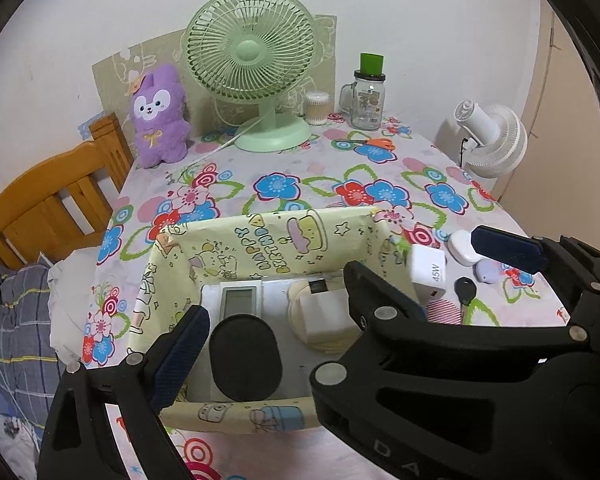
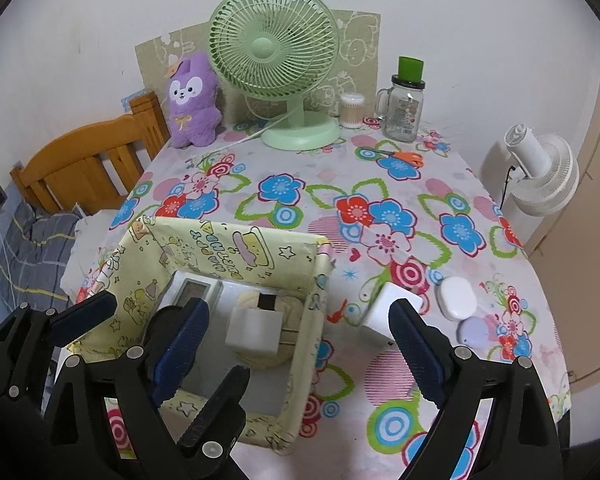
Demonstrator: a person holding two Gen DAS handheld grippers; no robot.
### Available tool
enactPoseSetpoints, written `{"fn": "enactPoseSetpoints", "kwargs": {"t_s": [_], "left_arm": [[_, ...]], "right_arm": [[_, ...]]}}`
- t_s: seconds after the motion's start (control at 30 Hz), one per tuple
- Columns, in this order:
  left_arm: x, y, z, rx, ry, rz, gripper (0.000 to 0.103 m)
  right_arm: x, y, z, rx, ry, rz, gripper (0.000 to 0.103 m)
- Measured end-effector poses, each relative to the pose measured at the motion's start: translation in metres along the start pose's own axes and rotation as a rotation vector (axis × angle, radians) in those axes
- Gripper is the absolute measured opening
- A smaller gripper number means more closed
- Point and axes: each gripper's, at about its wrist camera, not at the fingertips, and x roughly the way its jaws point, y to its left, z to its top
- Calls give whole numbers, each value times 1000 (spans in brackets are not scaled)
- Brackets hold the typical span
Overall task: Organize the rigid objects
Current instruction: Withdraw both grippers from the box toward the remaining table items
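Box: the paper-lined box (image 1: 260, 240) sits at the near end of the table, already holding a white display unit (image 1: 238, 300), a black oval piece (image 1: 244, 356) and a white block on a round cream pad (image 1: 320, 312).
Loose items: a white charger (image 1: 428, 272), a white case (image 1: 462, 246), a lilac case (image 1: 486, 274) and a black key-shaped piece (image 1: 465, 290) lie outside, just beside the box's right wall.
Right gripper: the right gripper (image 2: 298, 308) hangs over the box with its jaws spread wide and nothing between the pads. One finger is close beside the charger.
Left gripper: the left gripper (image 1: 300, 312) is also released and grips nothing that I can see.
Collision risk: the two tools overlap, one's finger sitting between the other's, so any sideways move could make them clash.
Box risk: its walls look thin, and a finger catching the rim would likely tip or drag it.
Edge risk: the small cases lie near the table's right side, where a clumsy nudge could sweep them off.
Surface: a flowered tablecloth (image 2: 380, 216) that may bunch up when rubbed.
Room: a green fan (image 2: 274, 48), a purple plush (image 2: 192, 100), a jar (image 2: 406, 108) and scissors (image 2: 400, 157) at the back, with a wooden bed frame (image 2: 84, 160) to the left.
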Motion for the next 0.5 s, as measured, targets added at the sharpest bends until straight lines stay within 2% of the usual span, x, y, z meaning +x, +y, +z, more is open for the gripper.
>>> {"fn": "enactPoseSetpoints", "kwargs": {"t_s": [0.5], "left_arm": [[-14,-31,2,7,-42,10,101]], "right_arm": [[-22,-28,-5,-1,-41,-16,94]]}}
